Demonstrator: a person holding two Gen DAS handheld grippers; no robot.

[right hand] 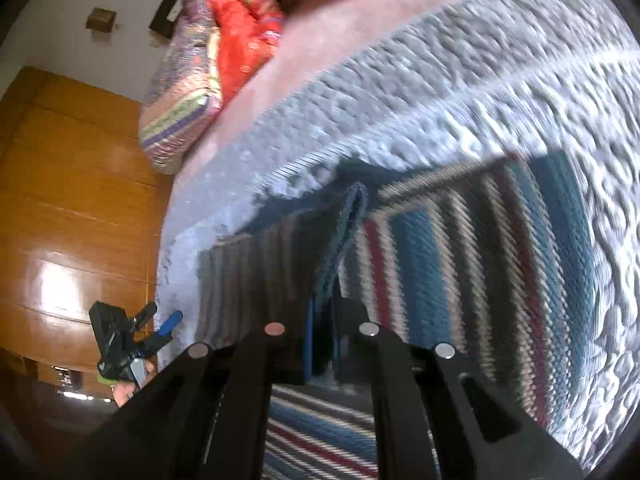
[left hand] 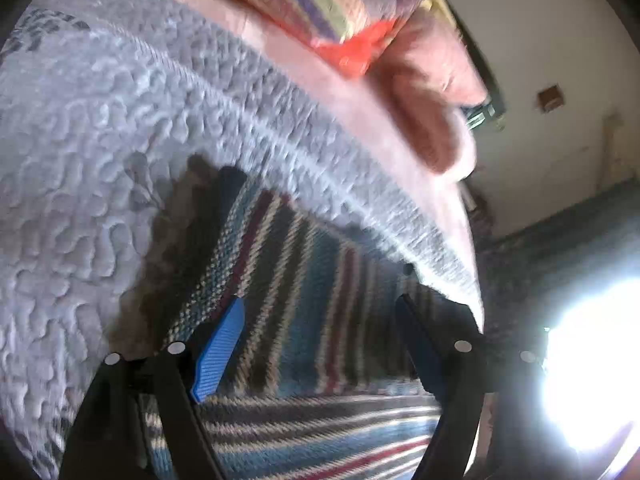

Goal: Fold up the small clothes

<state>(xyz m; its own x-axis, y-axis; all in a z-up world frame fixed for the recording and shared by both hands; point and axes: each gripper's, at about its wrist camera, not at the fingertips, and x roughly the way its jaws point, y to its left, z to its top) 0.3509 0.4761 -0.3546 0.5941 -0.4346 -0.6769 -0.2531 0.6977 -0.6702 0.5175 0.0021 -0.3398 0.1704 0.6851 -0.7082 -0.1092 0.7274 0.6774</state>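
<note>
A knitted garment with blue, cream, dark and red stripes (left hand: 304,264) lies on a grey textured blanket (left hand: 80,160). My left gripper (left hand: 320,304) hovers just over it, open, with its blue pad (left hand: 220,352) and the other finger spread wide and nothing between them. In the right wrist view the same striped garment (right hand: 440,256) fills the middle. My right gripper (right hand: 323,320) is shut on a lifted fold of it, and a blue knit edge (right hand: 352,220) runs down into the narrow gap. The left gripper (right hand: 160,316), held by a hand, appears at the far left off the bed edge.
The grey blanket covers a pink sheet (right hand: 320,40) on a bed. Folded colourful bedding with a red piece (right hand: 208,64) is stacked at the far end. A wooden wardrobe (right hand: 72,200) stands beside the bed. Bright glare (left hand: 592,368) hides the lower right of the left view.
</note>
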